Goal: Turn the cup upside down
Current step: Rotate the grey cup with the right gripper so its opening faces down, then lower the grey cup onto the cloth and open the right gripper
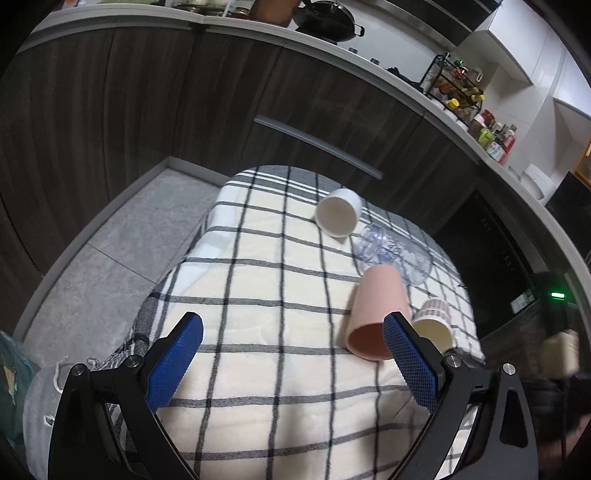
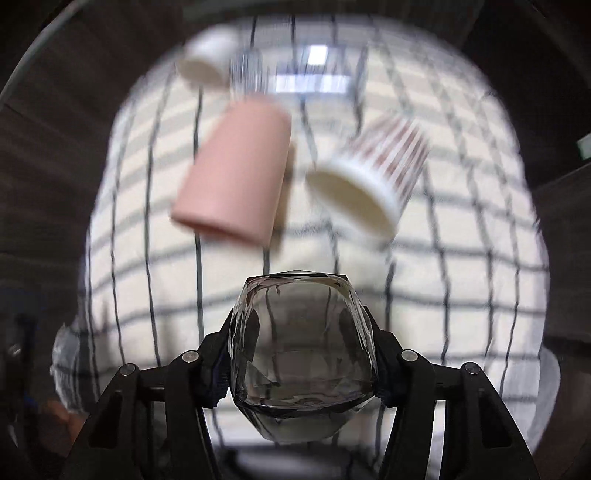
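My right gripper [image 2: 303, 365] is shut on a clear faceted glass cup [image 2: 303, 354], held above the checked cloth [image 2: 461, 229]; its fingers are mostly hidden behind the glass. The right wrist view is blurred. On the cloth lie a pink cup [image 2: 236, 170] on its side, a striped paper cup [image 2: 373, 177] on its side, and a white cup [image 2: 207, 59] farther back. My left gripper [image 1: 291, 350] is open and empty over the cloth [image 1: 258, 295]. The pink cup [image 1: 376, 314] lies just beyond its right finger, with the striped cup [image 1: 434, 321] beside it and the white cup [image 1: 338, 216] farther off.
A clear plastic bottle [image 1: 395, 254] lies between the white and pink cups. Dark wood cabinets [image 1: 147, 110] with a metal handle [image 1: 317, 146] stand behind the table. A countertop holds a wok [image 1: 325, 20] and a spice rack [image 1: 454, 85]. Grey floor [image 1: 110, 251] lies to the left.
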